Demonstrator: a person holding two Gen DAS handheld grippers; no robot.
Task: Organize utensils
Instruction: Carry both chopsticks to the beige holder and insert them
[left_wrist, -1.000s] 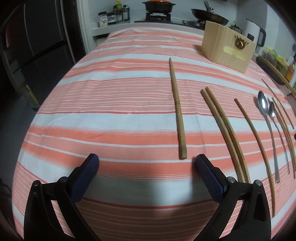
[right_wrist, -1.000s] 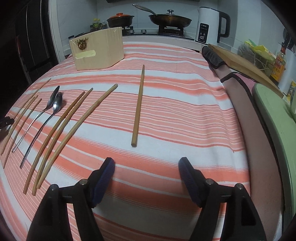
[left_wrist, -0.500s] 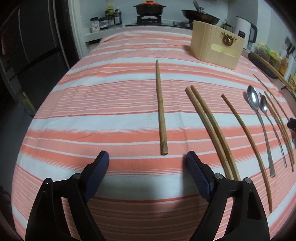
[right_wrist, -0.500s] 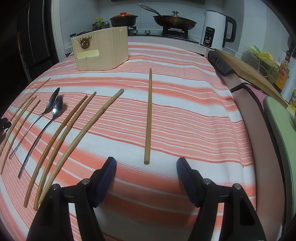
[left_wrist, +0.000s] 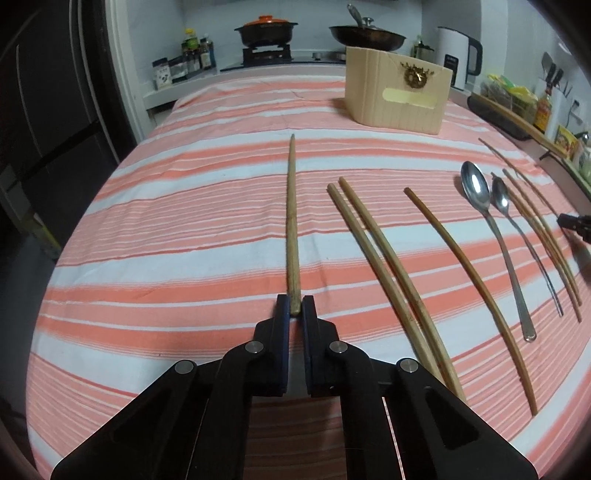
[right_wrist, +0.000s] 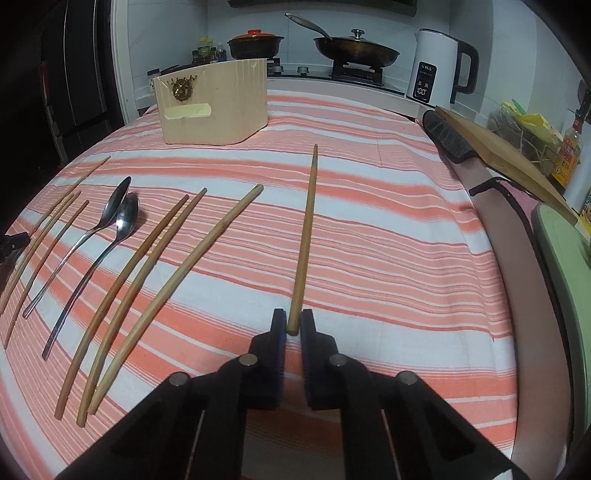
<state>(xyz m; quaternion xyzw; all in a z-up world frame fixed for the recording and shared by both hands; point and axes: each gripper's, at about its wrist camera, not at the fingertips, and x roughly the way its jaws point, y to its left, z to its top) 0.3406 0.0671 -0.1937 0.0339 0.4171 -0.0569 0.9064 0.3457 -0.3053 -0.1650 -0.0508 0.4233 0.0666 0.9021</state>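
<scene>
The left gripper (left_wrist: 295, 309) has its two blue-padded fingers (left_wrist: 282, 314) drawn in tight on the near end of a single wooden chopstick (left_wrist: 292, 229), which runs straight away from it across the striped tablecloth (left_wrist: 177, 236). The right gripper (right_wrist: 293, 325) is likewise pinched around the near end of another chopstick (right_wrist: 305, 240) – this one lies well to the right of everything else on the cloth, and it cannot be told whether either stick is lifted or resting on the fabric.

Between the two held sticks lie the rest of the utensils: three long wooden chopsticks (left_wrist: 380, 266), two metal spoons (left_wrist: 491, 229) side by side with bowls touching, and a bundle of thinner sticks (left_wrist: 543, 229). At the far side of the cloth stands a pale wooden box (left_wrist: 397, 96) with a brass ornament and a strip of tape on its face.

Only the right wrist view shows the white kettle (right_wrist: 437, 70) whole, along with a wooden board (right_wrist: 506, 155) and a green surface (right_wrist: 565, 258) at the table's right edge. The left wrist view alone shows the dark door (left_wrist: 48, 110) beyond the table's left side. Both views take in the stove with a red-lidded pot (left_wrist: 266, 31) and a pan (right_wrist: 354, 48).

The box's inside is hidden from both cameras. A small dark part (left_wrist: 574, 223) pokes in at the right edge of the left wrist view, cut off – what it is cannot be made out. The thinner sticks blur together toward their far ends.
</scene>
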